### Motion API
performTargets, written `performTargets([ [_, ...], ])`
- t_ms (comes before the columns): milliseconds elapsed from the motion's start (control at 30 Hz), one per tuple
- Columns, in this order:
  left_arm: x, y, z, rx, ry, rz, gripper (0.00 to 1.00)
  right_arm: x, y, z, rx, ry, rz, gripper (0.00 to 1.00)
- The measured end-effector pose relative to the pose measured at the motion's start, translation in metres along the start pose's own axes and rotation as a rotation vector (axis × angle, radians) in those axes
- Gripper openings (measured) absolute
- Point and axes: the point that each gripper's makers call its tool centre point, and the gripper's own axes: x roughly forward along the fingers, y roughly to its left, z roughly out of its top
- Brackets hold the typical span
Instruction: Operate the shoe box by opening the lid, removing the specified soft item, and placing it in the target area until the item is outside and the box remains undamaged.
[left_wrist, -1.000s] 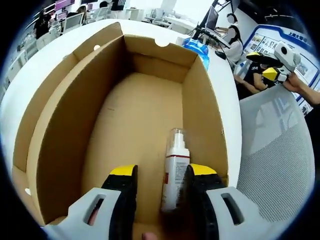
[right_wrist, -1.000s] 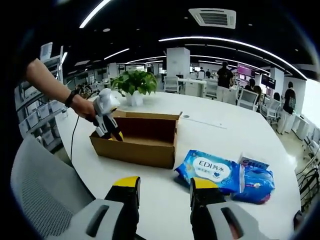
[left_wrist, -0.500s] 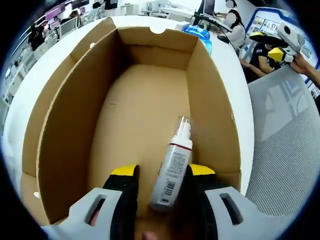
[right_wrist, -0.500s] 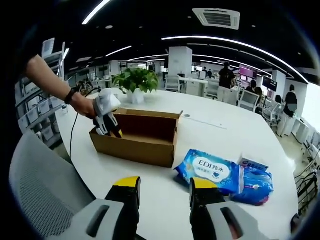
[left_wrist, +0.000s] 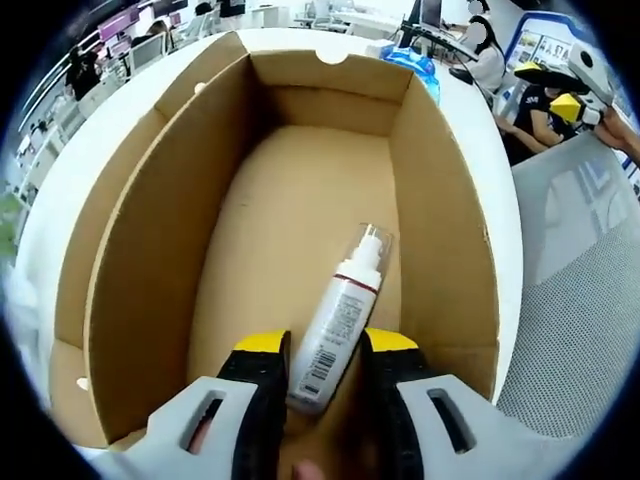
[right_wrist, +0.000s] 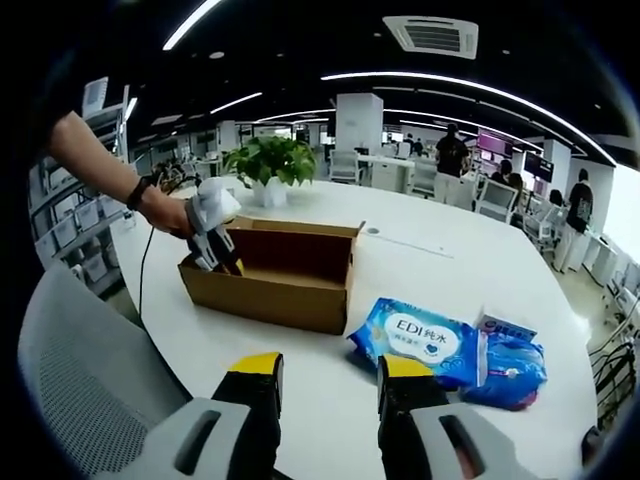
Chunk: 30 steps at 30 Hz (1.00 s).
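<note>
shoe box of plain brown cardboard stood open on the round white table, its lid already folded back, so the opening step looked done. down on the box floor lay a white plastic spray bottle with a clear cap and a red band, slanted toward the right wall, its base sitting between the left gripper's yellow-tipped jaws. those jaws stood close on either side of the bottle's lower end, and it read as a pinch on the bottle, though whether the grip was firm could not be told. from the right gripper view, the left gripper was dipped into the near end of the box with a person's hand behind it. the right gripper hovered well apart from the box with its jaws spread and nothing between them. beside the box lay a blue soft pack of wipes with a second blue packet touching it. by my reckoning, the bottle was still inside, so lifting it out and setting it down remained to be done.
</note>
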Motion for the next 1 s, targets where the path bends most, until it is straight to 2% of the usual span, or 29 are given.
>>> performTargets([
  [167,0.001,-0.002,0.002,0.011,-0.012,-0.004,0.27,0.0,0.001,0.002,-0.011,-0.008,0.001,0.34],
  [433,0.006,-0.014,0.008,0.112,0.005,-0.019,0.3,0.0,0.0,0.002,-0.013,-0.008,-0.004,0.33],
  [500,0.009,-0.013,0.007,0.15,0.027,-0.011,0.29,0.0,0.0,0.002,-0.014,-0.009,-0.005,0.33],
  [633,0.012,-0.014,0.008,0.159,0.031,-0.013,0.27,-0.001,0.0,0.002,-0.016,-0.009,-0.003,0.33],
  [733,0.013,-0.01,0.008,0.174,0.034,0.004,0.22,-0.001,0.0,0.002,-0.021,-0.007,-0.002,0.33],
  [1000,0.011,-0.008,0.002,0.127,0.037,0.019,0.2,-0.001,0.0,0.003,-0.02,-0.012,-0.004,0.33],
])
